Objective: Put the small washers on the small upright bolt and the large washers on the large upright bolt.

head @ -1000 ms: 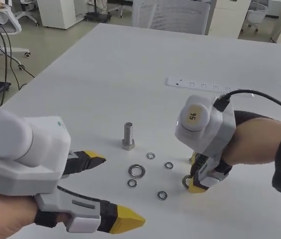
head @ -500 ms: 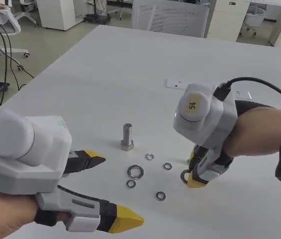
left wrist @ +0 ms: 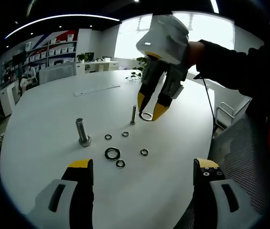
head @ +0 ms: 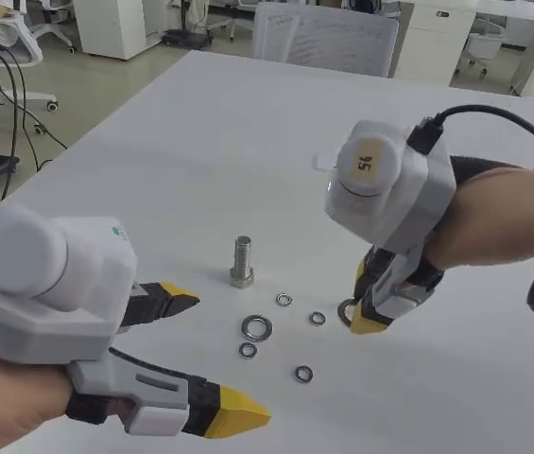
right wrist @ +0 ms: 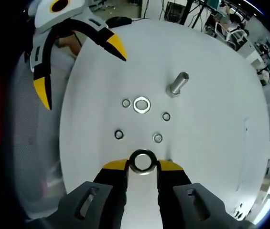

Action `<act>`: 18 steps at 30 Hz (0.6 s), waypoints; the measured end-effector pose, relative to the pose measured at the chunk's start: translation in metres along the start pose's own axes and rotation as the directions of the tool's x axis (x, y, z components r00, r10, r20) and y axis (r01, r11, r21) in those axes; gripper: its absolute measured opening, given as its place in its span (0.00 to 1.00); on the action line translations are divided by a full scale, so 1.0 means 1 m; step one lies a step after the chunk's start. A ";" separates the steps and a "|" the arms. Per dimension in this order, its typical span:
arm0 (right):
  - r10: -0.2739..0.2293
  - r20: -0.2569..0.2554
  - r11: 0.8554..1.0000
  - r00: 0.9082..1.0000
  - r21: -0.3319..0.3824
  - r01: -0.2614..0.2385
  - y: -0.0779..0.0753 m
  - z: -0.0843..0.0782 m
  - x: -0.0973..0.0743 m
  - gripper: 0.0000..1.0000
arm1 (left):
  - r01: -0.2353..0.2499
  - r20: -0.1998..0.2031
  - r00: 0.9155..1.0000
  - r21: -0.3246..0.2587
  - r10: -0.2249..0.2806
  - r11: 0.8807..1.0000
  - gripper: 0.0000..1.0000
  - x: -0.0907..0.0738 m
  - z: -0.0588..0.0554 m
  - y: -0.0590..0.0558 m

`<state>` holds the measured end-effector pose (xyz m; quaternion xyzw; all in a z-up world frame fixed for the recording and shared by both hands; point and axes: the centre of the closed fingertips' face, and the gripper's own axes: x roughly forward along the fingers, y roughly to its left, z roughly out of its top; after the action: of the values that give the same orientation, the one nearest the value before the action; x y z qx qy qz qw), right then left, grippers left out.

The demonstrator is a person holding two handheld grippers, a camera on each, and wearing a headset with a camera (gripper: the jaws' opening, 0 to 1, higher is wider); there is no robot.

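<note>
Now I am gripping a large washer (right wrist: 142,152) in the right tool (head: 365,301), up off the table (head: 200,142), right of the large bolt (head: 242,260). The left tool (head: 224,357) is hovering released on that bolt's near side.

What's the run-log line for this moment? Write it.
right gripper: shut on large washer, off the table | left gripper: open | large bolt: bare | loose: second large washer, four small washers

white table (head: 200,142), grey mesh chair (head: 328,38) at its far edge, white cabinet (head: 111,24), office chair (head: 2,43) left
</note>
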<state>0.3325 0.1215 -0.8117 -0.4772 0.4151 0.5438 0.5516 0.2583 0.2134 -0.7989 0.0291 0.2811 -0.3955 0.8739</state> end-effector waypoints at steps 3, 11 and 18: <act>-0.006 0.003 1.000 1.000 -0.012 0.006 -0.003 0.006 -0.004 0.24 | -0.003 0.003 1.000 0.002 0.003 1.000 0.86 0.000 0.001 0.000; -0.042 0.037 0.997 0.998 -0.067 0.044 -0.020 0.038 -0.025 0.24 | -0.007 0.004 1.000 0.004 0.007 1.000 0.86 0.000 0.001 0.001; -0.053 0.056 0.993 0.997 -0.106 0.059 -0.028 0.063 -0.031 0.24 | -0.010 0.007 1.000 0.002 0.010 1.000 0.86 -0.001 0.002 0.002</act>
<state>0.3547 0.1778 -0.7670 -0.5028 0.3570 0.5621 0.5511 0.2605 0.2150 -0.7972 0.0302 0.2776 -0.3914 0.8768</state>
